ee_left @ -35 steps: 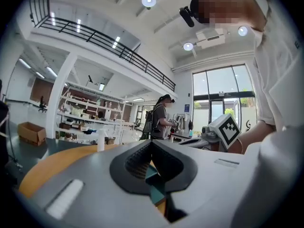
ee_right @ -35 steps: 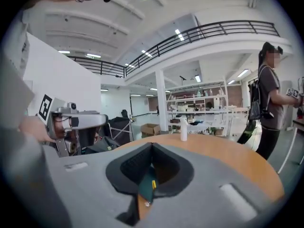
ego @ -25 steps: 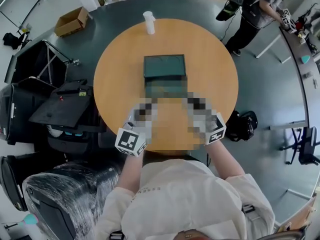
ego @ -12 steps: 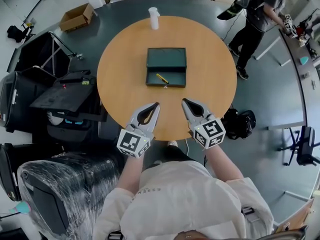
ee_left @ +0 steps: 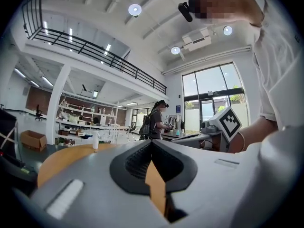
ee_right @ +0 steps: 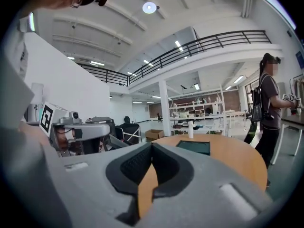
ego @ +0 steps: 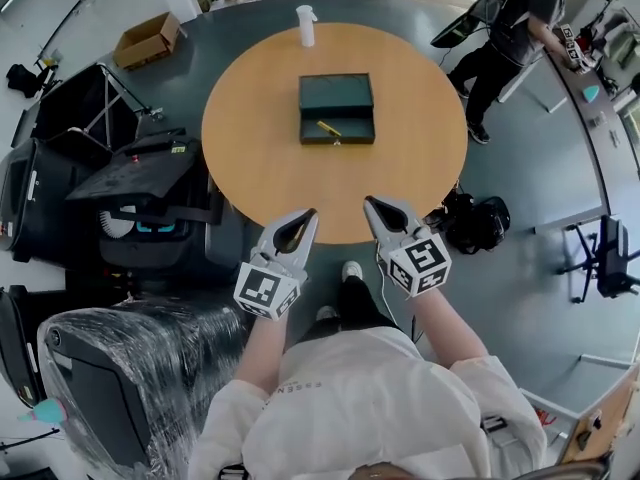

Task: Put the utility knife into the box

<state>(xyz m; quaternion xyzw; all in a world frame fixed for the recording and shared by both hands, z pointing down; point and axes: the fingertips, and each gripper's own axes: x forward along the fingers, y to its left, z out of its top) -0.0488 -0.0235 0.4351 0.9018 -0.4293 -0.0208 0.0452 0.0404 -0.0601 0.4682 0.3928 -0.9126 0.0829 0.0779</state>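
Lying inside the open box (ego: 355, 126), the yellow utility knife (ego: 328, 128) looks already placed. The left gripper (ego: 308, 216) and right gripper (ego: 371, 205) hang at the table's (ego: 250, 168) near edge, jaws together, empty. Best to hold both steady, clear of the box.

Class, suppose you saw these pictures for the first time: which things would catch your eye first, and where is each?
The round wooden table fills the middle of the head view, with an open dark box near its centre and a yellow knife lying inside it. Nearer the person, the left gripper and right gripper hang shut and empty over the table's near edge. A white bottle stands at the far rim.
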